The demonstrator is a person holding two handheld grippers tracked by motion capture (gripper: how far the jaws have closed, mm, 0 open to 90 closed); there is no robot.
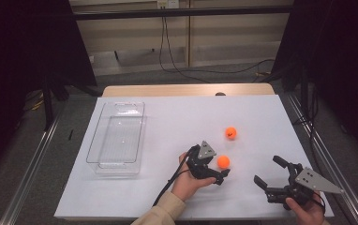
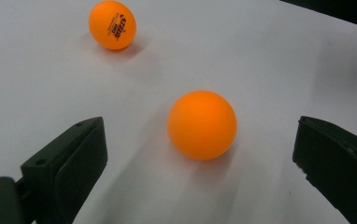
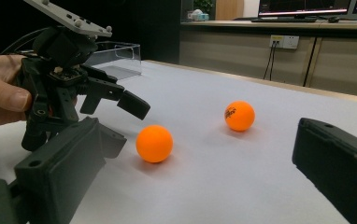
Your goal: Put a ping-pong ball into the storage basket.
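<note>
1. Clear plastic bin (image 1: 116, 140): at the left of the white table cover (image 1: 177, 122), nothing inside it as seen from the high view; the right gripper view catches one far corner of it (image 3: 118, 58) behind the other tool.

2. Left gripper (image 1: 221, 172): held in the person's left hand (image 1: 186, 183), low over the cover, jaws apart. Its own view shows the plain orange ball (image 2: 202, 125) lying on the cover in the gap between the 2 jaws, touching neither. The right gripper view shows this gripper (image 3: 127, 119) from the side, 1 jaw poised above and just beside that ball (image 3: 154, 143).

3. Plain orange ball (image 1: 223, 161): mid-table, just right of the left gripper.

4. Printed orange ball (image 1: 231, 133): farther back, apart from the first; dark lettering reads clearly in the left gripper view (image 2: 112, 24), less so in the right (image 3: 239, 115).

5. Right gripper (image 1: 270, 171): near the front right edge, jaws wide apart, holding nothing, well clear of both balls.
</note>
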